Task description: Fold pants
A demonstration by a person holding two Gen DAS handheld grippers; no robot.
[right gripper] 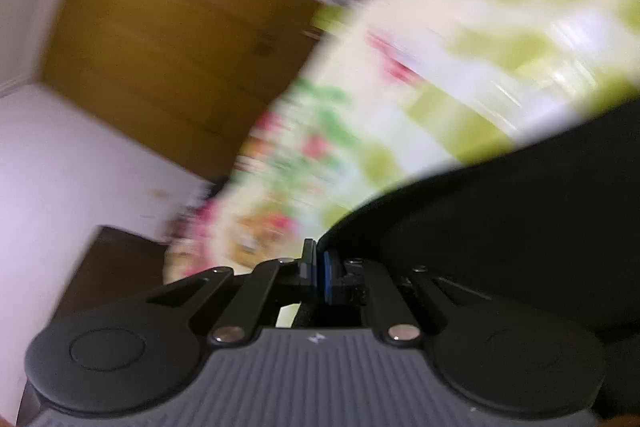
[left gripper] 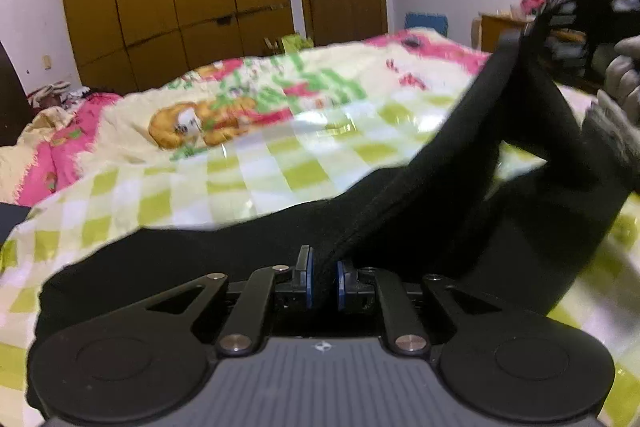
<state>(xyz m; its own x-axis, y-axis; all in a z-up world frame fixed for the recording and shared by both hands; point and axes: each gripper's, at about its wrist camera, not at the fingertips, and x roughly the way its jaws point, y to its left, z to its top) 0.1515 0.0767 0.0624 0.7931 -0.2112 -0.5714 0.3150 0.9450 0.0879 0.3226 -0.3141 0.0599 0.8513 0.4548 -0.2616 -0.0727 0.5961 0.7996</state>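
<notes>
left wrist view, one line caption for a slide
Left claw pinches black pants on the checked bedspread while the right claw lifts another edge.

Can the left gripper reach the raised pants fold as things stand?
Probably not yet: the left gripper is shut on the pants, so it must let go first; the right gripper holds the fold.

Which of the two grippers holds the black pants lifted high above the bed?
The right gripper: it holds the black pants raised above the bed. The left gripper grips them low, near the bedcover.
</notes>
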